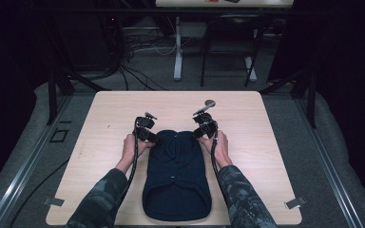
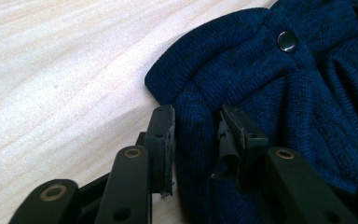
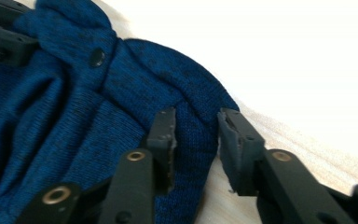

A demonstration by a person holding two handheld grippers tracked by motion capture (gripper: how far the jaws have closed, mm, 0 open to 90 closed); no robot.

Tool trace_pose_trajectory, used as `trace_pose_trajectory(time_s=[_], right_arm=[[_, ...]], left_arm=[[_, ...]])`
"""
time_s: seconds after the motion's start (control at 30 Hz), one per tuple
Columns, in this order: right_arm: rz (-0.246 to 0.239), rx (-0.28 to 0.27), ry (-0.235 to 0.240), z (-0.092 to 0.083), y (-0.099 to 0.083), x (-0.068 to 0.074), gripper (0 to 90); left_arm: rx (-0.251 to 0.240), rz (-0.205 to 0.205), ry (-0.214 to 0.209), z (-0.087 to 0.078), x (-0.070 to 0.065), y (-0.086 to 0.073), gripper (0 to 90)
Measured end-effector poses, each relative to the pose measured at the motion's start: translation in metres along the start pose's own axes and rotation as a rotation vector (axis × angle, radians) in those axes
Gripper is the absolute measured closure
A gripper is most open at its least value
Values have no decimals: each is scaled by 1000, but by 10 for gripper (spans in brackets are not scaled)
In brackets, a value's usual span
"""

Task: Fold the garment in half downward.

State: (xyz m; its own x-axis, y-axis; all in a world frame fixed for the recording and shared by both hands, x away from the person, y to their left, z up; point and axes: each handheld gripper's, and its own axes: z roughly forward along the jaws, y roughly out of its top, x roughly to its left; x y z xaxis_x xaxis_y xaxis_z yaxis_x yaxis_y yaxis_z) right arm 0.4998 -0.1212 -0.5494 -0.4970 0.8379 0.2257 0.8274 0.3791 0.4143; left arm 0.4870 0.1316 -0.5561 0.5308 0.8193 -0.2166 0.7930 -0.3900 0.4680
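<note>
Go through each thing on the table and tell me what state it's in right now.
Garment: dark blue knit, lying flat on the table, far corners between the jaws.
Snap button: fastened, near the far edge.
Left gripper: jaws astride the garment's far left corner, pressing on a fold of knit.
Right gripper: jaws astride the far right corner, pressing on a fold of knit.
Table: pale wood, bare around the garment.
</note>
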Motion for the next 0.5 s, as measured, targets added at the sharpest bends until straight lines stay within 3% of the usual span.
trace_pose_trajectory(time_s=[0.17, 0.2, 0.27, 0.4, 0.5], right_arm=[[10, -27, -5, 3, -3, 1, 765], [-14, -14, -10, 2, -3, 0, 774], [10, -45, -12, 3, -5, 2, 791], [-43, -36, -42, 1, -4, 7, 808], [-46, -50, -43, -1, -5, 8, 811]], left_arm=[[1, -1, -19, 0, 1, 0, 734], [-2, -2, -20, 0, 0, 0, 750], [-3, 6, -19, 0, -1, 0, 782], [-16, 18, -5, -1, -3, -1, 838], [-23, 26, 1, -2, -4, -1, 847]])
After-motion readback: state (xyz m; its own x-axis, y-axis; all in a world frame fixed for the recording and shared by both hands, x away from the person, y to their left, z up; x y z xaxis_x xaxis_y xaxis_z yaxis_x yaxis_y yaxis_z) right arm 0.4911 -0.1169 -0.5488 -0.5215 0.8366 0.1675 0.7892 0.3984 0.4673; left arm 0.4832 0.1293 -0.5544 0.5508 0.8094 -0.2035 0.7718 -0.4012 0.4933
